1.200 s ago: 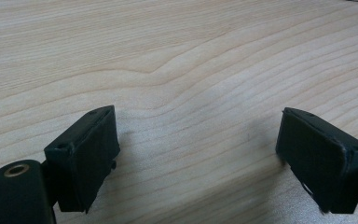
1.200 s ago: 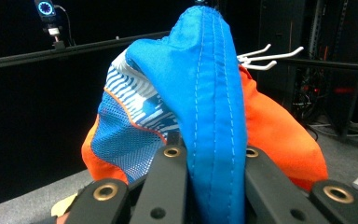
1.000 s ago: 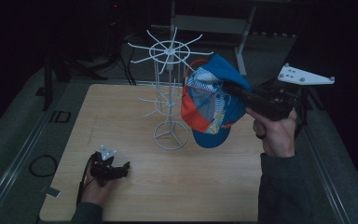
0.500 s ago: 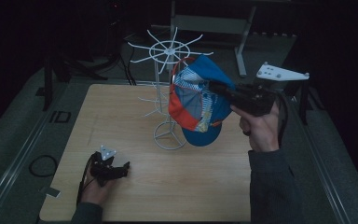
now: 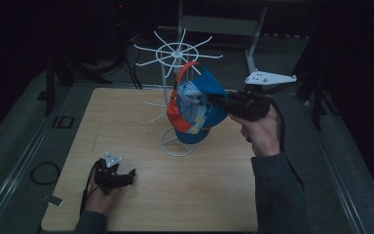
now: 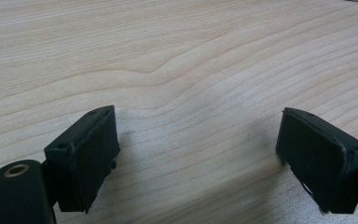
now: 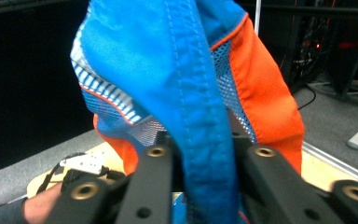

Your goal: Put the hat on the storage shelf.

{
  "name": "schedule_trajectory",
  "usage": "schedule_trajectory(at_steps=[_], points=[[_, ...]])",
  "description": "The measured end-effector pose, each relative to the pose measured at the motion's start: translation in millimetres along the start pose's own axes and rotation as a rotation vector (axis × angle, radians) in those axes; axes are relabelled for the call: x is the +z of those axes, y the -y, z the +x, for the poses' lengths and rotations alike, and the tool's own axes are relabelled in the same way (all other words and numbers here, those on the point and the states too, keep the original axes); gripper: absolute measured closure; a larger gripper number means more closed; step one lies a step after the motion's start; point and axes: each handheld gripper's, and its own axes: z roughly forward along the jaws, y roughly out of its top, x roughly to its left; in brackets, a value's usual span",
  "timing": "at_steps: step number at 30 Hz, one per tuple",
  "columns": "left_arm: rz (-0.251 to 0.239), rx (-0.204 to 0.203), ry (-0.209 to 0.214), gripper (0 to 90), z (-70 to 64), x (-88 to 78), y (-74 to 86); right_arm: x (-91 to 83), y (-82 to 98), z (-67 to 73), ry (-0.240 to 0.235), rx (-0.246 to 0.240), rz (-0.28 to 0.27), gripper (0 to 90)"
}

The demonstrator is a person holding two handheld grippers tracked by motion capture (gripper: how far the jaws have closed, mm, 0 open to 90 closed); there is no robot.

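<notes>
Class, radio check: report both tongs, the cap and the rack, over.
Right tongs shut on cap, held up beside white wire rack. Left tongs open, resting low over table. Rack arms close to cap.

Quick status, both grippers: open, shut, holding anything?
Left gripper: open, empty, resting low on the wooden table.
Right gripper: shut on the blue and orange cap, beside the white wire rack.

This looks like a lab or recording workspace rather than a home. A plain light-wood table (image 5: 185, 195) stands alone in a dark room on grey floor (image 5: 14, 161), with metal rails running along both sides. Behind it stand black stands and frames, loose cables (image 5: 136, 73) trail across the floor, and a small red indicator light (image 5: 121, 7) glows on equipment at the back.
</notes>
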Motion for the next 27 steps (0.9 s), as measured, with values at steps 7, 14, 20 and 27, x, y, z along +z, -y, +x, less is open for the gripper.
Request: schedule_trajectory(at_steps=[7, 14, 20, 27], points=[[0.001, 0.000, 0.001, 13.3, 0.0, 0.0, 0.0, -1.2, 7.8, 3.0, 0.065, -0.059, 0.067, 37.6], [0.000, 0.000, 0.000, 13.3, 0.0, 0.0, 0.0, 0.3, 11.6, 9.1, 0.111, -0.092, 0.112, 21.7], [0.000, 0.000, 0.000, 13.4, 0.0, 0.0, 0.0, 2.0, 16.8, 15.2, 0.111, -0.102, 0.139, 18.3], [0.000, 0.000, 0.000, 13.3, 0.0, 0.0, 0.0, -2.7, 32.2, 13.2, 0.106, -0.075, 0.145, 17.9]])
